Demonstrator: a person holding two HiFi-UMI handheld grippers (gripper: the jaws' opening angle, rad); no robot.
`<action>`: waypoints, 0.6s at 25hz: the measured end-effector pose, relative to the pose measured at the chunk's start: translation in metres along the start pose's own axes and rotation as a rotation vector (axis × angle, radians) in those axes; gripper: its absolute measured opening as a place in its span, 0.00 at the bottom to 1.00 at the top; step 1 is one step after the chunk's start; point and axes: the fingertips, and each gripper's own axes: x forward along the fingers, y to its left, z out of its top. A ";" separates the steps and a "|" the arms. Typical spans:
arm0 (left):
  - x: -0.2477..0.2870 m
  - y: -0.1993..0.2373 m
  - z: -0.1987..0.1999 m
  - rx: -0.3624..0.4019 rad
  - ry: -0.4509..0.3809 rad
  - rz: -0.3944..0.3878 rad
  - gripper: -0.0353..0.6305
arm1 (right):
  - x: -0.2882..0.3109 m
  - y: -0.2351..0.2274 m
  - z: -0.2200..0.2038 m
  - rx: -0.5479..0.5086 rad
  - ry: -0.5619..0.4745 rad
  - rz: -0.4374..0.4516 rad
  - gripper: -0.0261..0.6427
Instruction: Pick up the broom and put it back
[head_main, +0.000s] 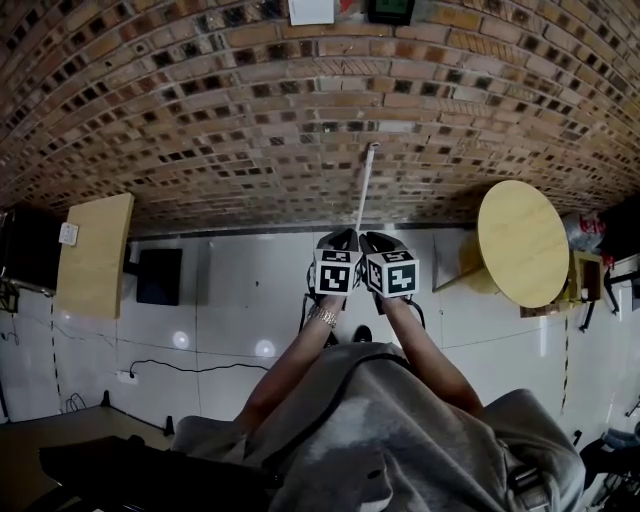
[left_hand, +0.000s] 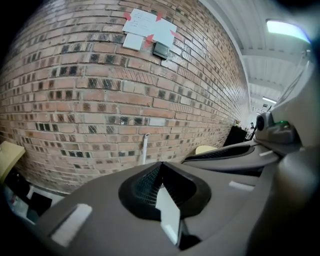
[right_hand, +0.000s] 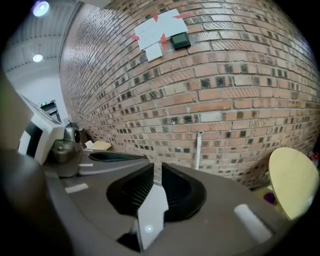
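Far left, a square wooden tabletop (head_main: 95, 255) sits by the brick wall (head_main: 200, 110), with a black box (head_main: 158, 276) just beside it on the white floor (head_main: 240, 290) and a dark cable (head_main: 180, 368) trailing across the tiles nearer you. Moving in, your left gripper (head_main: 343, 240) is held out ahead of you, its marker cube facing up; its own view has the jaws pressed together at the tips, nothing between them (left_hand: 160, 164). And there's the broom (head_main: 365, 185): only its white handle shows, standing against the brick wall right past both grippers, well apart from them, and both gripper views catch it as a pale stick on the bricks (left_hand: 145, 148) (right_hand: 199, 149). Your right gripper (head_main: 378, 241) sits just beside the left, cubes nearly touching; its jaws are all but together, only a thin sliver between the pads, gripping nothing (right_hand: 154, 167). Up on the wall, papers (right_hand: 157, 30) are taped beside a small dark device (right_hand: 180, 40). Far right, a round yellow table (head_main: 522, 243) stands near the wall.
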 end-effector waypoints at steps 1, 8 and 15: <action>0.002 -0.003 0.001 0.002 -0.001 -0.002 0.06 | 0.000 -0.004 0.000 0.005 0.001 -0.001 0.09; 0.011 -0.017 0.015 0.029 -0.016 -0.012 0.06 | -0.005 -0.020 0.008 0.016 -0.018 -0.003 0.09; 0.014 -0.020 0.019 0.038 -0.017 -0.012 0.06 | -0.005 -0.026 0.011 0.025 -0.028 0.008 0.09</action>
